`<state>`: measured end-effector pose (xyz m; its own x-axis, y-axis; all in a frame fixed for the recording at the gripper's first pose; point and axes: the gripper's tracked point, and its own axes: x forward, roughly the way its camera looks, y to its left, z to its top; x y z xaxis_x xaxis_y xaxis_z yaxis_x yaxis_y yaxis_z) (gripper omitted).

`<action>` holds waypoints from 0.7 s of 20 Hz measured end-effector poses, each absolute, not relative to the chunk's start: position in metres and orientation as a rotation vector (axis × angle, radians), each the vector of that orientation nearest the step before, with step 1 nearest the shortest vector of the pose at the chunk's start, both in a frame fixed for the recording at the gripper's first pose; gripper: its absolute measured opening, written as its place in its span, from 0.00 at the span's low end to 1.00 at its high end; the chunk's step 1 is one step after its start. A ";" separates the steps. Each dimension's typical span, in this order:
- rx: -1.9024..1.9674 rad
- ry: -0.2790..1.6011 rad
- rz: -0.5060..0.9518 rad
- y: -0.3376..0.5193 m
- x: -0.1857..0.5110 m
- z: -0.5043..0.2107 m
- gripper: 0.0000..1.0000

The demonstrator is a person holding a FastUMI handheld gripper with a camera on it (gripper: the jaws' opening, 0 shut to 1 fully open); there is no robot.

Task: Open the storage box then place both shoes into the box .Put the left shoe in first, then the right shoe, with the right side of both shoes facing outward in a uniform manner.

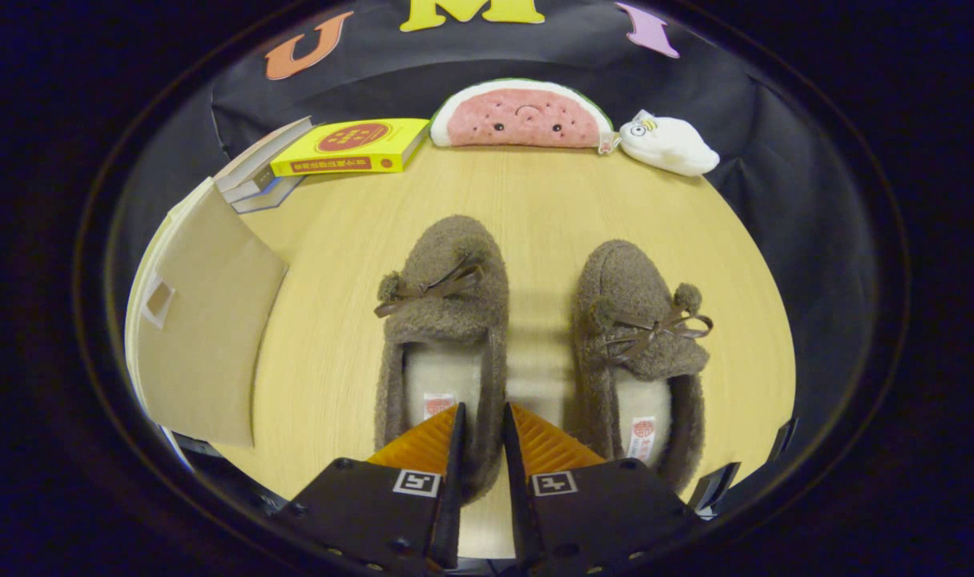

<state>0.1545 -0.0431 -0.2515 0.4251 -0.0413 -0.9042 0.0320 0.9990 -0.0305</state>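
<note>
Pale wooden table (535,200), black cloth wall (775,120)

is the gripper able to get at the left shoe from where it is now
Probably yes. The gripper already has its fingers either side of the left shoe's inner wall near the heel, a narrow gap between them, with nothing in the way. The right shoe stands apart.

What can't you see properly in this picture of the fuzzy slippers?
- Gripper: its fingers stand either side of the left slipper's inner wall; the fingers hide whether they press on it.
- Right slipper: its heel sits behind the gripper's black body.
- Box: the flap hides its inside.
- Books: cover print too small to read.
</note>
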 end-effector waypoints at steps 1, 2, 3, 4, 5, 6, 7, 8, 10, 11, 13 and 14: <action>0.008 1.162 -0.037 -0.038 0.157 -0.256 0.27; 0.003 1.192 -0.038 -0.038 0.156 -0.255 0.27; 0.003 1.211 -0.049 -0.036 0.159 -0.256 0.27; -0.003 1.223 -0.052 -0.037 0.161 -0.255 0.19; -0.007 1.224 -0.053 -0.038 0.161 -0.255 0.11; -0.008 1.229 -0.051 -0.038 0.158 -0.253 0.11; 0.026 1.211 -0.059 -0.039 0.160 -0.250 0.06; 0.060 1.205 -0.059 -0.039 0.161 -0.253 0.00; 0.167 1.198 -0.060 -0.039 0.159 -0.250 0.01; 0.249 1.202 -0.040 -0.034 0.156 -0.247 0.01; 0.365 1.213 -0.016 -0.026 0.147 -0.239 0.00; 0.387 1.211 -0.010 -0.025 0.144 -0.233 0.00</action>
